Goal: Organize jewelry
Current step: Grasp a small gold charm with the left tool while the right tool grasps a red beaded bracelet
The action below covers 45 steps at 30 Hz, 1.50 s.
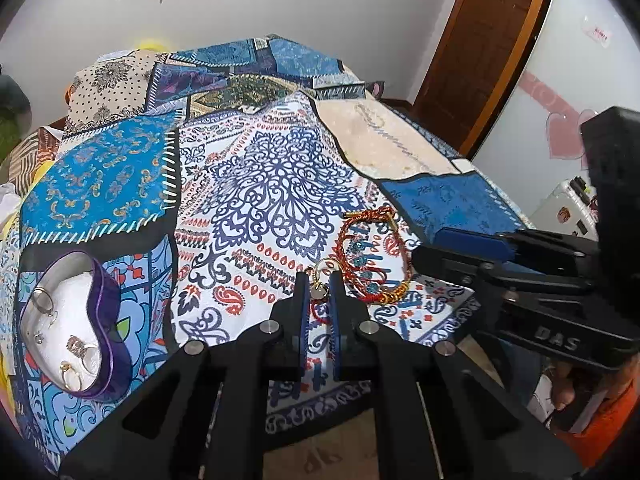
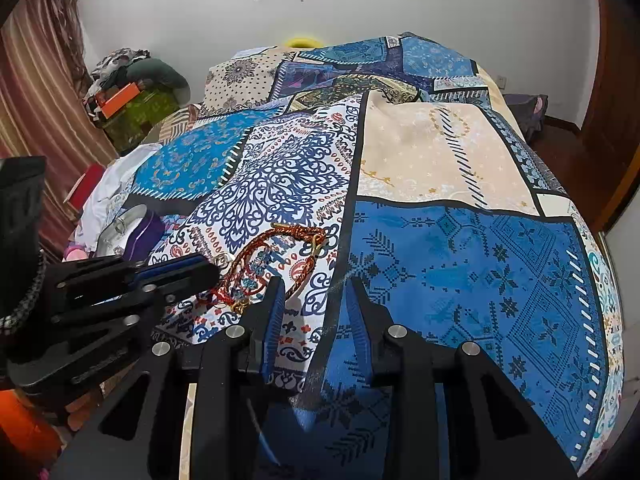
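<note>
My left gripper (image 1: pixel 320 280) is shut on a gold ring with a small pendant (image 1: pixel 325 276), low over the patterned bedspread. It also shows in the right wrist view (image 2: pixel 218 270), with the ring (image 2: pixel 223 259) at its tips. Red braided bracelets with teal beads (image 1: pixel 372 258) lie just right of it; they show in the right wrist view (image 2: pixel 272 264) too. A purple heart-shaped jewelry box (image 1: pixel 74 320) with several rings on white padding lies at the left. My right gripper (image 2: pixel 314 286) is open and empty beside the bracelets; it appears in the left wrist view (image 1: pixel 424 248).
The patchwork bedspread (image 2: pixel 460 264) covers the whole bed. White cloth (image 2: pixel 108 192) and a red box (image 2: pixel 82 188) lie at the bed's left edge. A wooden door (image 1: pixel 492 40) stands at the back right. Clutter (image 2: pixel 128 92) sits by the curtain.
</note>
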Motion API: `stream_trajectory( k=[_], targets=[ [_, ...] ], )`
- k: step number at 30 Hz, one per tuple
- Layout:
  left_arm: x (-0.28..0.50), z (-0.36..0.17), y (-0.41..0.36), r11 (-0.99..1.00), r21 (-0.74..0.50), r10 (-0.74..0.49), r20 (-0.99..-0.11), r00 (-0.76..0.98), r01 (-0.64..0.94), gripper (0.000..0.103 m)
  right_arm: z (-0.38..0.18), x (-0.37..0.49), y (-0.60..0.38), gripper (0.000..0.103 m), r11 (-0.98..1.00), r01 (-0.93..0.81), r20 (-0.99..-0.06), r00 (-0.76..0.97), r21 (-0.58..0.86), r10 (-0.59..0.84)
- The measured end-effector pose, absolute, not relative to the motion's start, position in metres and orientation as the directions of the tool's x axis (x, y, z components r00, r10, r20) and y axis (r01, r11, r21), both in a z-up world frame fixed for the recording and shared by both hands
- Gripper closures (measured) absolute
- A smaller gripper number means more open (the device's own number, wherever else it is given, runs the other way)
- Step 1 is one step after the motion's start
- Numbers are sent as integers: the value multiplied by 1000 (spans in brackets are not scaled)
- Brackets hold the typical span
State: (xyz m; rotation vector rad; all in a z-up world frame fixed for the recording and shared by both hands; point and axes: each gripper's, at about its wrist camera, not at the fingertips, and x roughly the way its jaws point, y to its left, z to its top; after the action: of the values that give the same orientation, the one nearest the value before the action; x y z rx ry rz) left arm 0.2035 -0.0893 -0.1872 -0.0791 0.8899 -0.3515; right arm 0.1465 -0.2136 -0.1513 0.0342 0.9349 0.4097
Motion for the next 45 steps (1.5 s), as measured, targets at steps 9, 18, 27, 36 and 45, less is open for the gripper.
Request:
stream_trajectory(
  k=[9, 18, 27, 36, 45],
  targets=[
    [193, -168, -75, 945, -206, -322, -710, 626, 253, 95, -160, 156, -198, 74, 910, -373, -779, 510, 182, 365],
    [191, -173, -61, 951, -216, -309, -718, 623, 223, 95, -164, 163, -204, 98, 920, -315, -749, 545, 233, 376],
    [187, -168, -54, 953, -219, -301, -709, 638, 207, 95, -137, 156, -203, 100, 918, -332, -695, 608, 216, 384],
    [181, -157, -45, 955, -224, -295, -687, 664, 192, 95, -101, 147, -198, 100, 911, -362, -636, 660, 197, 400],
    [168, -141, -22, 960, -226, -274, -658, 702, 163, 95, -82, 142, -177, 100, 895, -403, -601, 673, 192, 432]
  ],
)
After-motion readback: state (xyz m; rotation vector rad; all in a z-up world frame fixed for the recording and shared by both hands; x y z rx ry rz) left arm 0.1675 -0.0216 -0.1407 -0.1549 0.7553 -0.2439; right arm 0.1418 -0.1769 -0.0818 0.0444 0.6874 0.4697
